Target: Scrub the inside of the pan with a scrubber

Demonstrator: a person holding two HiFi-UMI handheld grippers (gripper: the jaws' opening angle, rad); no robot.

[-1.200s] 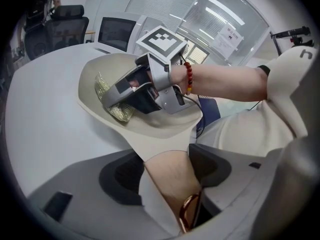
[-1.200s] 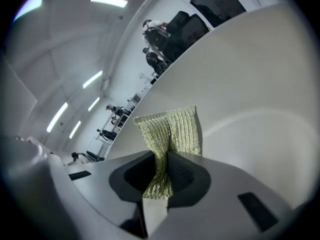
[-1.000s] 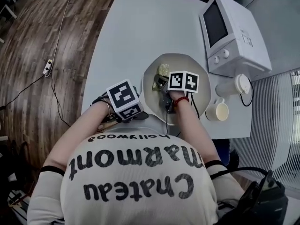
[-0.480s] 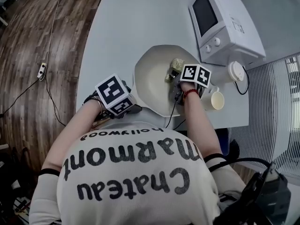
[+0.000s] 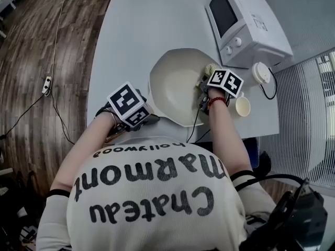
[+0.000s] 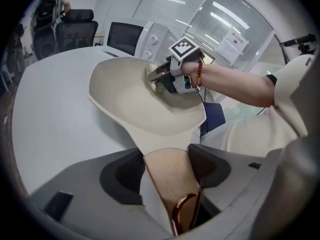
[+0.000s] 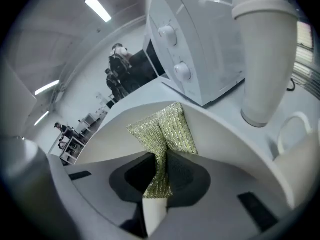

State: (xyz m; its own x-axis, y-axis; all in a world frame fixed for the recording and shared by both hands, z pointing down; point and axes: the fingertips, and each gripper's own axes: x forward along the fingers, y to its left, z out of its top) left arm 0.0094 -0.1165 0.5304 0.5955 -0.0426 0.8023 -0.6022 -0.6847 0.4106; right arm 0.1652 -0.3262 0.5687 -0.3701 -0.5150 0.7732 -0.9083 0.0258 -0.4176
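Pan [image 5: 170, 85] clamped by left hand-held gripper [image 6: 167, 166]; right hand-held gripper [image 7: 161, 176] pinches scrubber [image 7: 165, 126] at right rim; overshooting could hit cup [image 5: 242, 106].

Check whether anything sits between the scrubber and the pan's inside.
Nothing visible does. The right gripper is shut on the scrubber, which lies against the inner wall of the pan, near its rim beside the microwave.
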